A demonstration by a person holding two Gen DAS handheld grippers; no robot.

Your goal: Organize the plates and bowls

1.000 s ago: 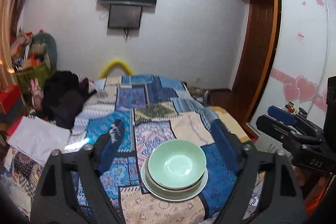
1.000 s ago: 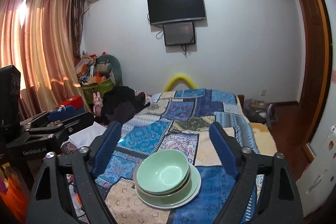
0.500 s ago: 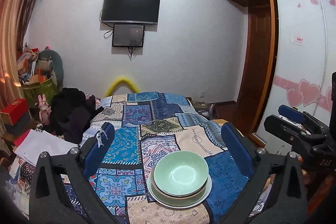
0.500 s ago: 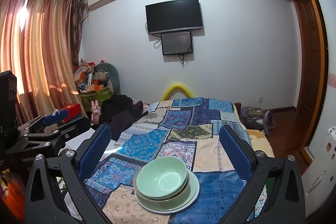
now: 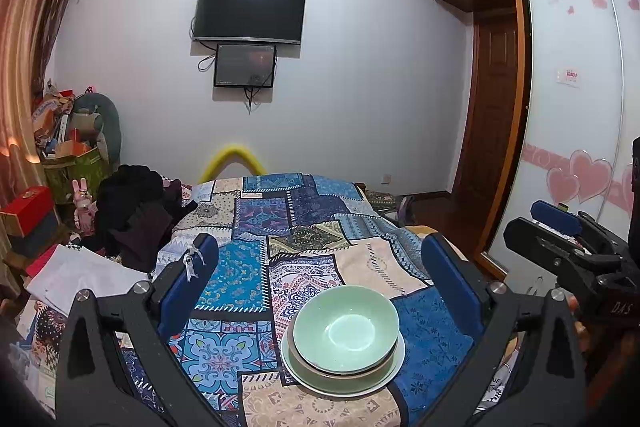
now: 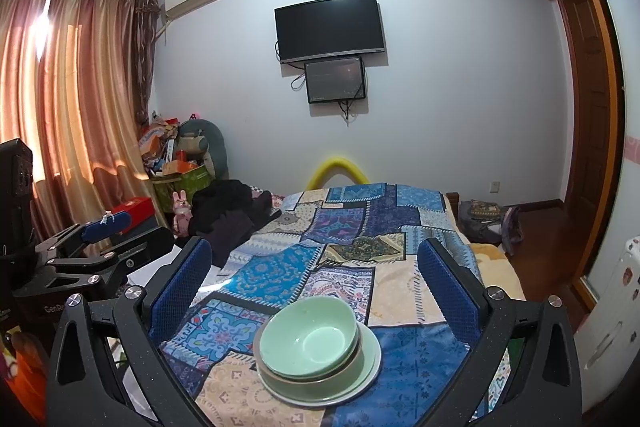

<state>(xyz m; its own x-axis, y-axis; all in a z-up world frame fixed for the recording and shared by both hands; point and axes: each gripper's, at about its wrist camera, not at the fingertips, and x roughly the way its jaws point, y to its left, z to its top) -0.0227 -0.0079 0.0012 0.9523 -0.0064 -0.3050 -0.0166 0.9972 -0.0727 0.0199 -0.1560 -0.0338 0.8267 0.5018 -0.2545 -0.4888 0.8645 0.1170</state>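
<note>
Change since earlier: one second ago the blue pads of both grippers stood closer together; now both pairs are spread wider. The stack of dishes lies in the same place on the cloth.
Left gripper (image 5: 320, 279): fingers wide apart, nothing between the pads; the stack sits in front of it, nearer to its right finger (image 5: 448, 275). A small white thread hangs on the left finger (image 5: 188, 275).
Right gripper (image 6: 316, 275): fingers wide apart, holding nothing; the stack lies in front, about between the two fingers.
Green bowl (image 5: 346, 329): pale green, glossy, round, upright, empty inside. It is the top of the stack.
Second bowl (image 6: 320, 377): pale green with a brown rim line, under the green bowl, which is nested in it.
Plate (image 6: 370, 359): pale green with a white edge, flat on the cloth, carrying both bowls.
Patchwork cloth (image 5: 260, 267): blue and beige patterns; the stack stands near its front edge.
Black clothes (image 6: 228, 215): a heap left of the patchwork cloth, well apart from the stack.
</note>
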